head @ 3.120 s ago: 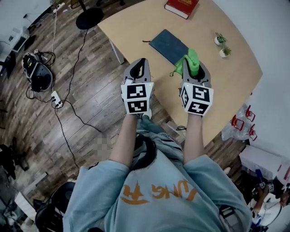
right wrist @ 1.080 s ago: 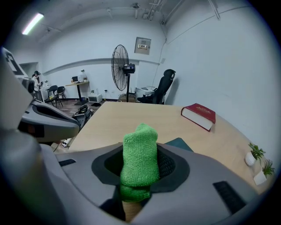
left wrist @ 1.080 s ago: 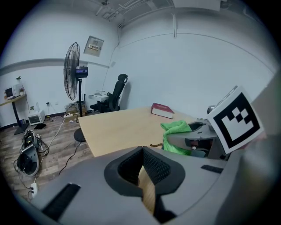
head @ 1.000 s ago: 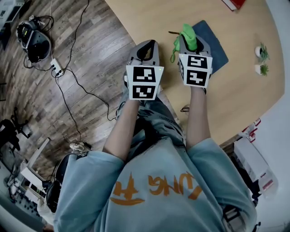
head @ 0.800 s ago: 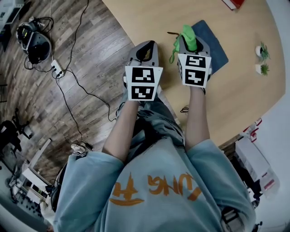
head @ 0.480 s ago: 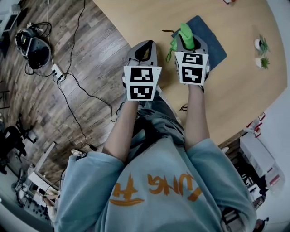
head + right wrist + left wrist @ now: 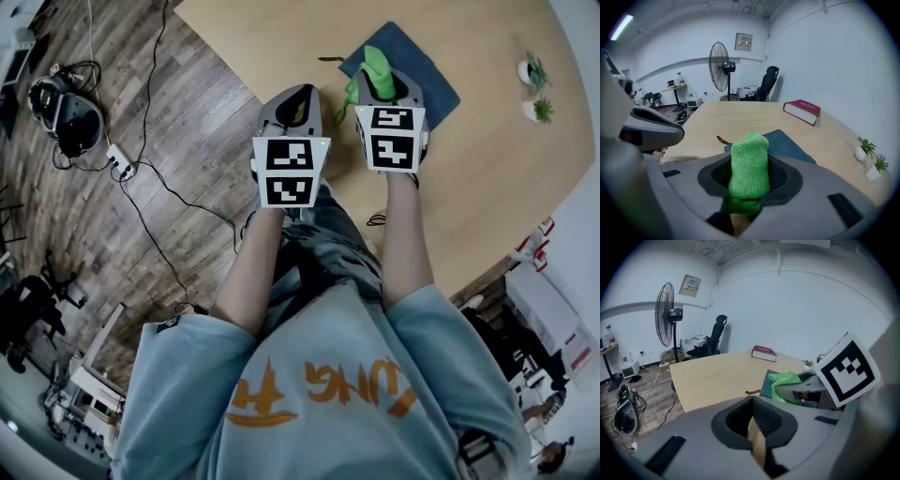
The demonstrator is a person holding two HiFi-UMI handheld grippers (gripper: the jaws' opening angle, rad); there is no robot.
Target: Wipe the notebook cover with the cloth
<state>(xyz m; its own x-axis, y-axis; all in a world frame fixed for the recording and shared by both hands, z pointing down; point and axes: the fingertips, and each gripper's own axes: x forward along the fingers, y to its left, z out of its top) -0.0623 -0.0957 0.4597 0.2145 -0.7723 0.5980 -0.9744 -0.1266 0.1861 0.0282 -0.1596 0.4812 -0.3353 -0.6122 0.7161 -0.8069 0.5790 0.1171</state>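
Note:
A dark blue notebook (image 7: 429,82) lies flat on the wooden table (image 7: 487,169), with a thin brown strap sticking out at its left end. My right gripper (image 7: 381,82) is shut on a green cloth (image 7: 374,62) and hovers above the notebook's near corner. In the right gripper view the cloth (image 7: 749,164) stands up between the jaws, with the notebook (image 7: 790,146) just beyond. My left gripper (image 7: 298,97) is shut with nothing in it, above the table's near edge and to the left of the notebook. The left gripper view shows the cloth (image 7: 785,380) and the notebook (image 7: 765,386) to its right.
A red book (image 7: 802,110) lies farther back on the table. Two small potted plants (image 7: 531,71) (image 7: 543,110) stand at its right edge. A standing fan (image 7: 720,61) and an office chair (image 7: 765,84) are behind the table. Cables and a power strip (image 7: 118,161) lie on the floor at left.
Both grippers have moved forward over the table. The right one, still holding the cloth, has come from short of the notebook to above its near corner. The red book has left the head view.

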